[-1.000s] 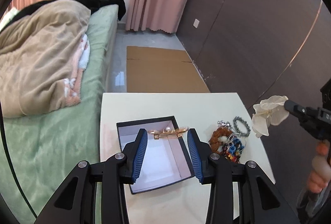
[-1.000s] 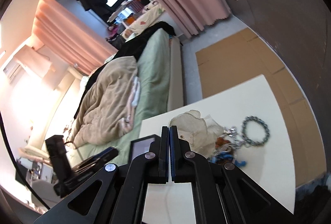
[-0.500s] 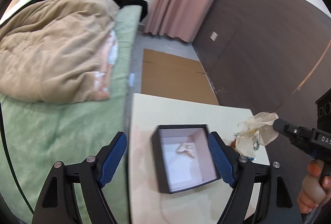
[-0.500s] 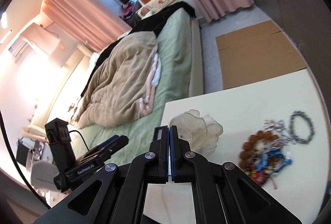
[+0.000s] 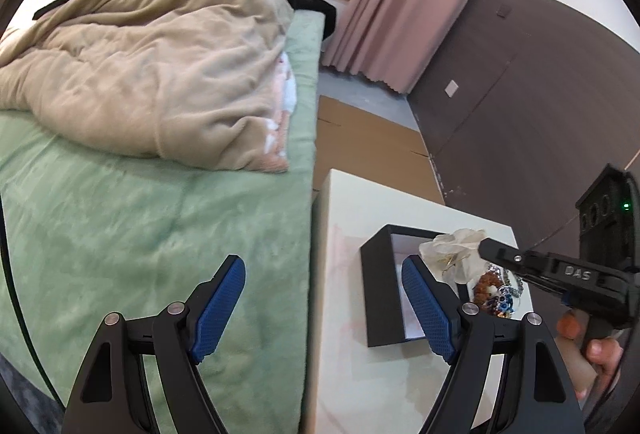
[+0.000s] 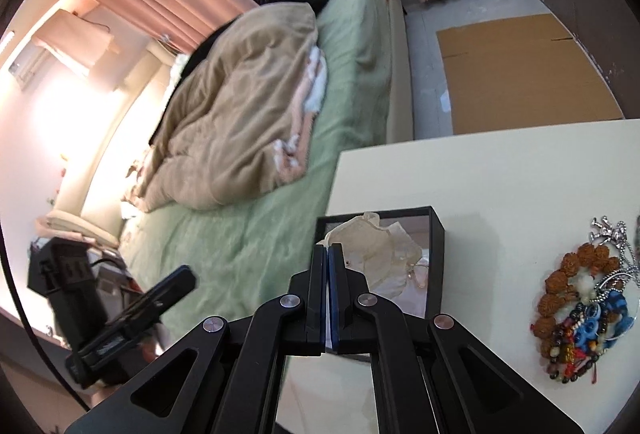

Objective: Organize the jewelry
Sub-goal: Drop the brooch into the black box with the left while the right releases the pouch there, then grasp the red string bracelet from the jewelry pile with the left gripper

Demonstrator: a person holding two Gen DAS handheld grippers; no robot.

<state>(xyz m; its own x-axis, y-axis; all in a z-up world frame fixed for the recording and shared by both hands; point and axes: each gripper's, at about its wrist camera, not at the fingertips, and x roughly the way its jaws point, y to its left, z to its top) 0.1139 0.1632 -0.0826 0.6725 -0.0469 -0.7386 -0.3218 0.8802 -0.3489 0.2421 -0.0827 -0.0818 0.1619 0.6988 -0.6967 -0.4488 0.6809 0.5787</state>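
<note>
A black jewelry box [image 5: 374, 286] with a pale lining stands open on the white table [image 5: 352, 218]; it also shows in the right wrist view [image 6: 436, 234]. My right gripper [image 6: 328, 254] is shut on a cream fabric flower hair piece [image 6: 372, 238] and holds it over the box; the flower also shows in the left wrist view [image 5: 456, 246]. My left gripper [image 5: 324, 298] is open and empty, above the table's left edge beside the box. A pile of beaded bracelets and chains [image 6: 580, 302] lies on the table right of the box.
A bed with a green sheet [image 5: 152, 218] and a beige quilt [image 5: 160, 73] runs along the table's left side. Flat cardboard [image 6: 520, 73] lies on the floor beyond the table. A dark panelled wall [image 5: 540, 93] is at the right.
My left gripper let go of the gold hair clip into the box, opened wide and drew back left. My right gripper carried the flower left over the box.
</note>
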